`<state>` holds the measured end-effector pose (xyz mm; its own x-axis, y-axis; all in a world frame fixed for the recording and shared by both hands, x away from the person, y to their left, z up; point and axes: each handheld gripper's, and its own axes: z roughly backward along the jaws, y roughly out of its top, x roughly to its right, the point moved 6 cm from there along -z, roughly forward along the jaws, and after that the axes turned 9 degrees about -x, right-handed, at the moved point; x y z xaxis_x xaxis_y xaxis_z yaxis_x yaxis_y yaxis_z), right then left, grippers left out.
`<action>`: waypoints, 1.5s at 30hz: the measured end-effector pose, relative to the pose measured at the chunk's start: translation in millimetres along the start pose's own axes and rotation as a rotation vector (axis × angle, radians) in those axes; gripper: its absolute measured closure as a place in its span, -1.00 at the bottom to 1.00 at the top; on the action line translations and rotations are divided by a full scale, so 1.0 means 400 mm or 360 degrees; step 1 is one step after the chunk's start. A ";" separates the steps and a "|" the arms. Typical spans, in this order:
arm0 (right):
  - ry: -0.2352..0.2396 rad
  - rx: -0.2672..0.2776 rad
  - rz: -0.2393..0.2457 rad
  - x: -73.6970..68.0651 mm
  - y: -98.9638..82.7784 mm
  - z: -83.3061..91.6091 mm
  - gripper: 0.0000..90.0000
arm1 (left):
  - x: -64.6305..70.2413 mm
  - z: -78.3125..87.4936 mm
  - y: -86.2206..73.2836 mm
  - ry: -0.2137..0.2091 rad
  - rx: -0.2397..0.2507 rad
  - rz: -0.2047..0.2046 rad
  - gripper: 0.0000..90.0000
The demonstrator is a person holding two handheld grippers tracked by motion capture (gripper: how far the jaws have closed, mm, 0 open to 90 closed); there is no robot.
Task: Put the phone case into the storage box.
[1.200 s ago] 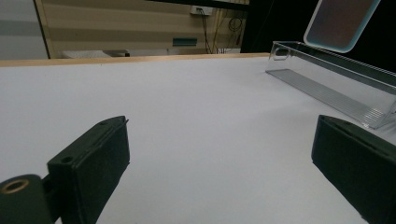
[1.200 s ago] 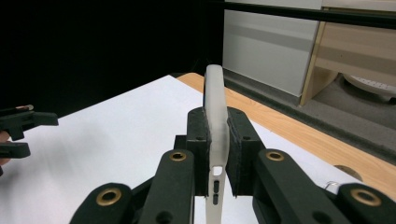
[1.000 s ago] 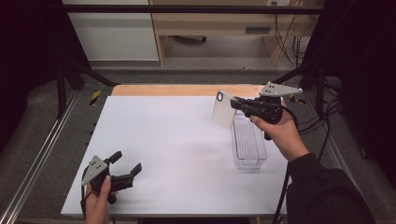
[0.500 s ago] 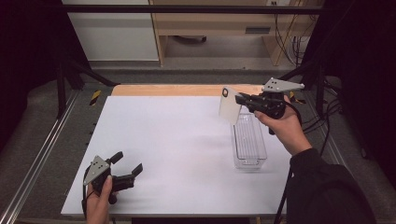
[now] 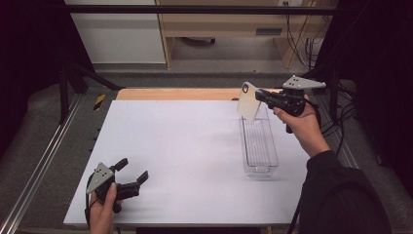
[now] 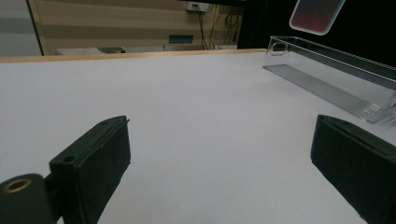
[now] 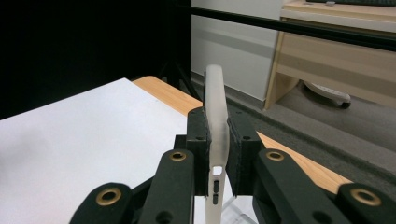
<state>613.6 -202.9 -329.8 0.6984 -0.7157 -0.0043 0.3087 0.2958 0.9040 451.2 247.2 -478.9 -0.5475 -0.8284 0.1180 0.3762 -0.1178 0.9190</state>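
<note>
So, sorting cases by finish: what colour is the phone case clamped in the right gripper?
Frosted translucent white phone case, clearest in the right gripper view; held above the clear plastic bin.

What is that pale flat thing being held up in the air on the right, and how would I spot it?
Start at the white table and find the long clear plastic bin near its right edge. Just above the bin's far end, the right claw pinches a frosted, off-white phone case. It is the one thing held off the table, with a camera cutout at its top corner.
</note>
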 end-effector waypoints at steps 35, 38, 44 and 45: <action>-0.0138 -0.0112 -0.0072 0.088 -0.089 0.001 0.80 | -0.006 0.009 0.018 0.0010 0.0152 -0.0087 -0.90; -0.0147 -0.0126 -0.0085 0.094 -0.097 -0.003 0.80 | -0.011 0.008 0.019 0.0020 0.0161 -0.0086 -0.90; -0.0153 -0.0157 -0.0106 0.106 -0.113 -0.021 0.80 | -0.009 0.006 0.024 -0.0008 0.0194 -0.0079 -0.90; -0.0153 -0.0162 -0.0106 0.108 -0.116 -0.023 0.80 | -0.007 0.006 0.025 -0.0016 0.0195 -0.0087 -0.90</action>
<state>635.4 -241.5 -375.9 0.6106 -0.7917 -0.0176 0.4197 0.3047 0.8550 454.6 249.7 -469.1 -0.5723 -0.8170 0.0698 0.2520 -0.0942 0.9631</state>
